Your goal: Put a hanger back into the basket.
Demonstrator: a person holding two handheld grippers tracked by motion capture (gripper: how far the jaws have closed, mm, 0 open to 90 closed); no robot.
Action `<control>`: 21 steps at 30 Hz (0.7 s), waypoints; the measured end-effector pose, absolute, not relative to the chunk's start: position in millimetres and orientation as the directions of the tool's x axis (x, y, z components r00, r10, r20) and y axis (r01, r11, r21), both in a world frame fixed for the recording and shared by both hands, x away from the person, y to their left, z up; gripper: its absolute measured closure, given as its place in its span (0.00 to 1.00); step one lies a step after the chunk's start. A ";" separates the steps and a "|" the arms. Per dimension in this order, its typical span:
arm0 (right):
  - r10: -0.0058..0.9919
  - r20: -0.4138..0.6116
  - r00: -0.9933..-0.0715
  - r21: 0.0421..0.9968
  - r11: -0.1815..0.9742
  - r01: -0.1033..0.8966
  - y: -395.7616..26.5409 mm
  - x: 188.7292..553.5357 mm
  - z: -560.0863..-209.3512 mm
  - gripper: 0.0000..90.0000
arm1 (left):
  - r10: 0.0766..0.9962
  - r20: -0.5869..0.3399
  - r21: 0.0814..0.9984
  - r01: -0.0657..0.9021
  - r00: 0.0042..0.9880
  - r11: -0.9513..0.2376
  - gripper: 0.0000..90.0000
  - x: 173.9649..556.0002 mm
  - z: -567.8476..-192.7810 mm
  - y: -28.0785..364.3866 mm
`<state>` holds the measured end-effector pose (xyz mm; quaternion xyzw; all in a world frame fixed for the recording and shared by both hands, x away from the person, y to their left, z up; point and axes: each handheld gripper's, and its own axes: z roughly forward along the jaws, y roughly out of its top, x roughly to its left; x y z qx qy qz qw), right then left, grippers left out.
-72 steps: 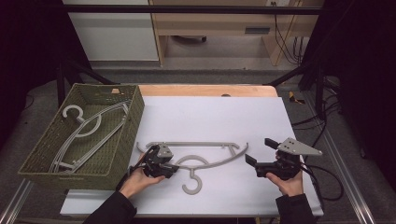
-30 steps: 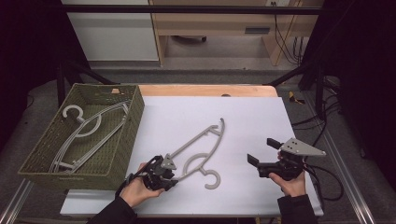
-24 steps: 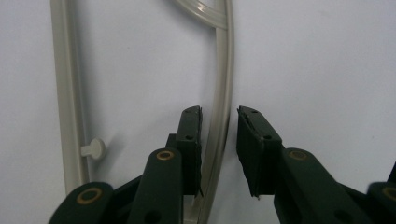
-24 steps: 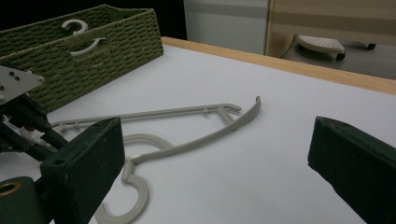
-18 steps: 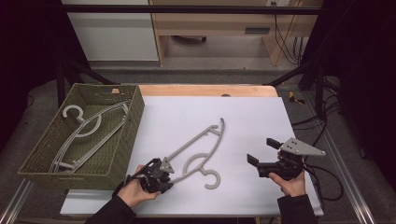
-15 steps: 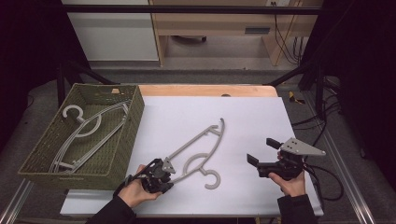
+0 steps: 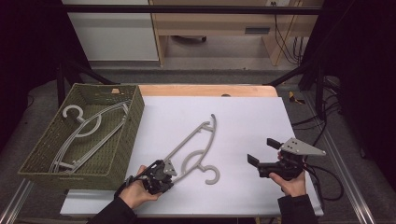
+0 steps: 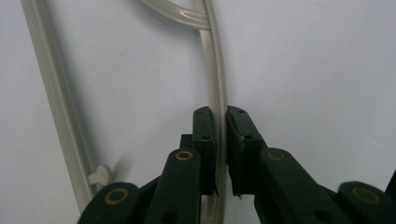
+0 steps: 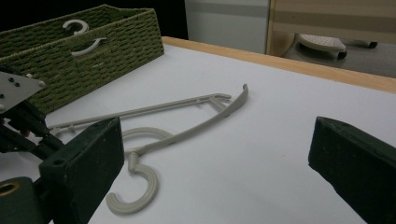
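A grey plastic hanger (image 7: 196, 140) lies slantwise on the white table top (image 7: 243, 116), with its hook toward the front edge. My left gripper (image 7: 163, 170) is at the hanger's lower left end. In the left gripper view its pads (image 8: 205, 135) press on one thin bar of the hanger (image 8: 215, 70); the jaws have just been closing on it. My right gripper (image 7: 262, 151) hovers at the front right, apart from the hanger, with its jaws wide open and nothing between them. The right gripper view looks between those jaws (image 9: 215, 158) toward the hanger (image 9: 187, 121).
A green woven basket (image 7: 70, 172) stands at the table's left and holds a few more grey hangers (image 7: 84, 128). It also appears at the top left in the right gripper view (image 9: 93, 51). A wooden strip (image 7: 205, 89) runs along the table's far edge.
The hanger has swung from lying crosswise to slanting up to the right, its hook shifting right. My left gripper moved slightly toward the front. The right gripper stayed put.
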<state>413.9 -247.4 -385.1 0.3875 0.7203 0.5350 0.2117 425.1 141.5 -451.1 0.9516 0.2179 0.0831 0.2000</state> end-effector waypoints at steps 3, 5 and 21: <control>0.784 0.107 -0.611 0.935 0.129 0.330 -248.3 413.8 -384.9 0.04 | 0.453 0.078 0.457 0.372 0.888 -0.808 0.92 423.4 -445.3 142.5; 0.784 0.110 -0.611 0.935 0.126 0.331 -249.3 413.6 -384.7 0.04 | 0.459 0.083 0.488 0.366 0.884 -0.793 0.92 421.4 -439.6 144.1; 0.791 0.119 -0.600 0.938 0.109 0.329 -254.0 412.6 -383.2 0.04 | 0.537 0.067 0.648 0.373 0.841 -0.664 0.92 412.0 -399.5 163.9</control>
